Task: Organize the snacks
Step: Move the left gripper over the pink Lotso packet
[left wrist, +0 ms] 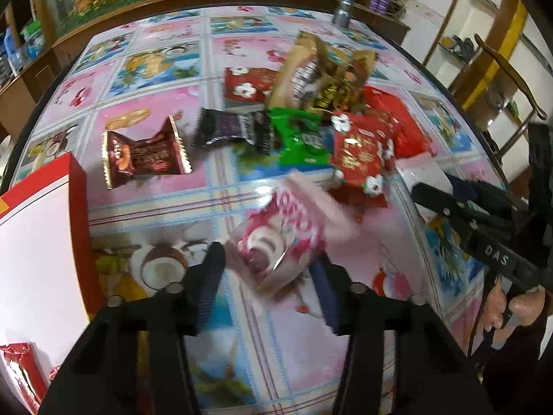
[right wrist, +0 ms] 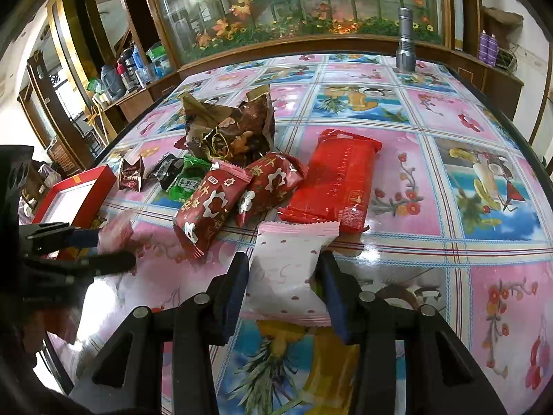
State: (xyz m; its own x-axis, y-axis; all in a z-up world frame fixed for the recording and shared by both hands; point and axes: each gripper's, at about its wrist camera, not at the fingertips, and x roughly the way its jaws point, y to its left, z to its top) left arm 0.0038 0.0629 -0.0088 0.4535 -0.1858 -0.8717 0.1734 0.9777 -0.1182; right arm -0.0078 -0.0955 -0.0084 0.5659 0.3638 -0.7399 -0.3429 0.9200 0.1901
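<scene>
My left gripper is shut on a pink snack packet, blurred and held above the table; it shows in the right wrist view too. My right gripper is shut on a white packet with pink dots. A red-rimmed white box lies at the left, also in the right wrist view. A pile of snacks lies mid-table: red flowered packets, a green packet, a black packet, a brown candy, a flat red pack and brown bags.
The table has a glossy floral cloth. A grey flashlight stands at the far edge. A red wrapped snack lies in the box. A wooden cabinet with bottles stands at the far left, a chair at the right.
</scene>
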